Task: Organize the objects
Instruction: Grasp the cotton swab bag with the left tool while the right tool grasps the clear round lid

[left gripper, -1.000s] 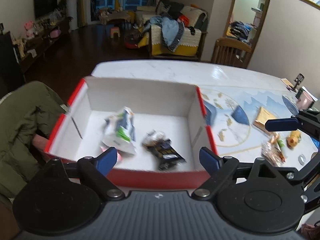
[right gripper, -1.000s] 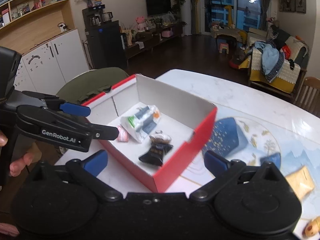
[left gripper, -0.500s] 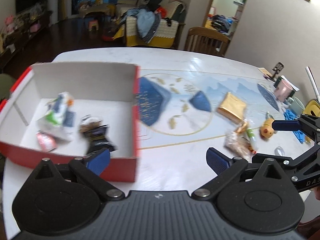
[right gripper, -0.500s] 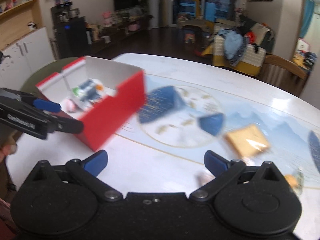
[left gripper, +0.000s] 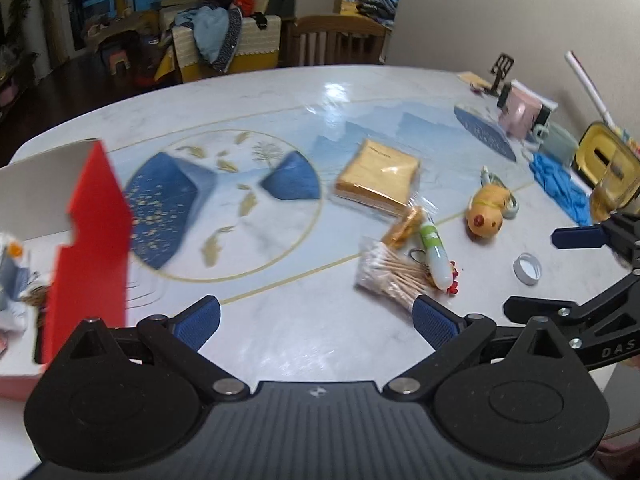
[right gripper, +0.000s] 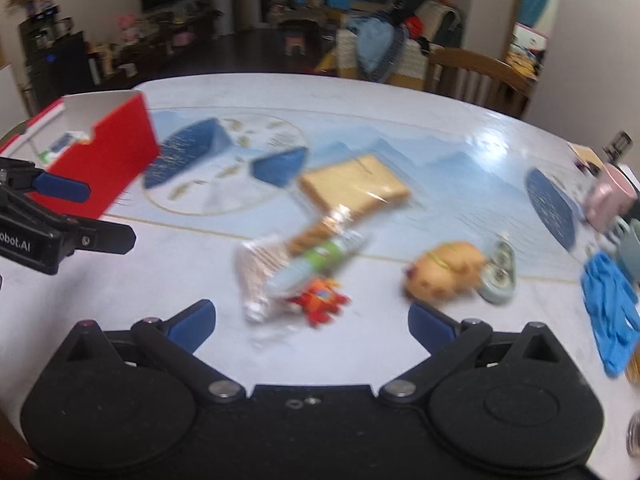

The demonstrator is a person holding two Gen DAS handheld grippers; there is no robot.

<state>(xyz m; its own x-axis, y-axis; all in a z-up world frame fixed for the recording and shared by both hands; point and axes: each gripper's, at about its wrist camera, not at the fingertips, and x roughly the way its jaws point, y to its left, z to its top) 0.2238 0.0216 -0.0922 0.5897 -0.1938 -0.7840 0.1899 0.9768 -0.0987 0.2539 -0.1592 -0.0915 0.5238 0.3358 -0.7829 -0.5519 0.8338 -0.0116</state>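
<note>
Two grippers, both empty with fingers spread wide, so you've got nothing clamped right now.

Left wrist view: your left gripper [left gripper: 316, 318] hangs over bare table [left gripper: 280, 344]. At about 9 o'clock sits the red box [left gripper: 90, 240], red outside, white inside, with a few packets barely visible in it. The loose stuff clusters at 1 o'clock: a clear bag of cotton swabs [left gripper: 390, 278] touching a white tube with a green label [left gripper: 434, 254], and a gold-wrapped snack [left gripper: 404, 226] just behind them. Further back lies a flat tan packet in clear wrap [left gripper: 378, 176]. The yellow plush toy [left gripper: 488, 212] sits at 2 o'clock, a white bottle cap [left gripper: 527, 268] near it.

Right wrist view, pretty blurry: your right gripper [right gripper: 310, 322] hovers right over the swab bag and a small red toy [right gripper: 320, 300]. Blue gloves [right gripper: 612, 308] lie at 3 o'clock.
</note>
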